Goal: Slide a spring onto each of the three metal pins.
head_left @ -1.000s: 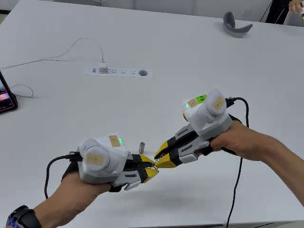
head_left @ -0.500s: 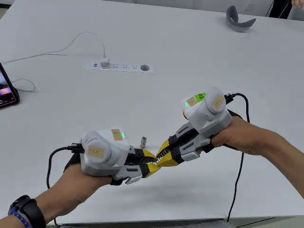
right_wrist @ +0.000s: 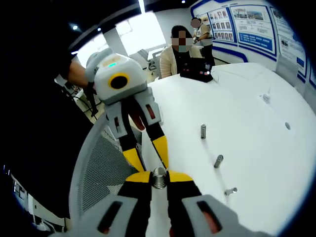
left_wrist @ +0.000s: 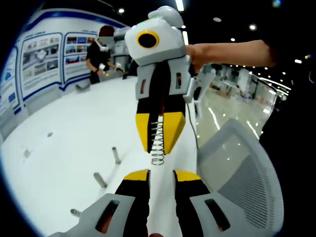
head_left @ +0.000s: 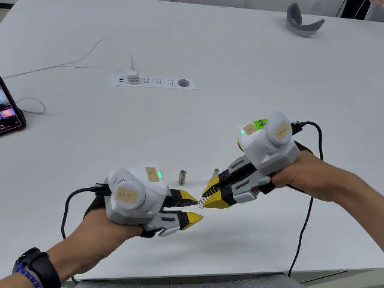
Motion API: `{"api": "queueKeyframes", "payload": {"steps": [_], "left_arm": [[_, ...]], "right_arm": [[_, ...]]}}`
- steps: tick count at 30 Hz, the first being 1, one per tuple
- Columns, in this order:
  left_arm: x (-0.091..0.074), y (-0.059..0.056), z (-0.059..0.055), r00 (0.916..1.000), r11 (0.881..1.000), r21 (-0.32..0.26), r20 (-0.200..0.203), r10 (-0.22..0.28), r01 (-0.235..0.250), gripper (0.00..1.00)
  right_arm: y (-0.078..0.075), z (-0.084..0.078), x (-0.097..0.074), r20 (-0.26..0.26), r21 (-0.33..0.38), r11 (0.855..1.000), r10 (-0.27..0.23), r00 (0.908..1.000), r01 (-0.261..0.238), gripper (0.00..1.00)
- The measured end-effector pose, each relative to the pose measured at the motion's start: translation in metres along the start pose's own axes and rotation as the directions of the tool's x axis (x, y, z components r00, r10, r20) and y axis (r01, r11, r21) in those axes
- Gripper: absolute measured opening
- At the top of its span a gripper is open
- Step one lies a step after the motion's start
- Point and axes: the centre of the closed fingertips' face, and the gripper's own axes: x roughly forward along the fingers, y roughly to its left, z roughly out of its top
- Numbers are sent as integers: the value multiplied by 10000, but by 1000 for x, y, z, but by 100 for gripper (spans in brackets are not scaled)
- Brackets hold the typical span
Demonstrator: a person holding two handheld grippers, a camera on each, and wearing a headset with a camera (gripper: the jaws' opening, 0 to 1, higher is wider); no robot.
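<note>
Fingers [right_wrist: 180, 177] of the right gripper [head_left: 208, 198] pinch a small silver spring [left_wrist: 157, 143]; the left gripper [head_left: 197, 207] has its fingers apart; the tips face each other over a wide white table [head_left: 240, 78].

Head view steeply down on table [head_left: 252, 66]; gripper views close, head-on, spring [left_wrist: 157, 143] common to both.

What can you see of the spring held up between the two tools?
The spring is a slim, bright metal coil, open-wound and unbent. One end is clamped between the yellow jaw tips of the right tool; the rest juts out free towards the left tool, which looks open and apart from it. It is held in the air above the white table.
</note>
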Motion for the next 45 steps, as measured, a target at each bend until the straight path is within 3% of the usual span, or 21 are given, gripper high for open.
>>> {"api": "queueKeyframes", "payload": {"steps": [10,19,25,33,45], "left_arm": [[-9,11,-15,9985,9976,-419,-119,543,-548,24],[-23,31,-24,9917,9877,-885,-116,1284,-1289,28],[-36,45,-31,9837,9763,-1211,-132,1792,-1794,33],[-53,63,-45,9659,9514,-1673,-282,2575,-2585,42],[-75,77,-60,9438,9189,-2167,-516,3265,-3297,53]], "right_arm": [[-3,-18,-4,-24,455,9983,-361,9993,362,13],[-15,-33,-9,-311,936,9913,-897,9955,922,13],[-24,-42,-13,-500,1119,9856,-1218,9913,1268,13],[-38,-52,-22,-654,1307,9739,-1781,9818,1854,13],[-61,-63,-33,-995,1511,9554,-2408,9655,2538,13]]}}
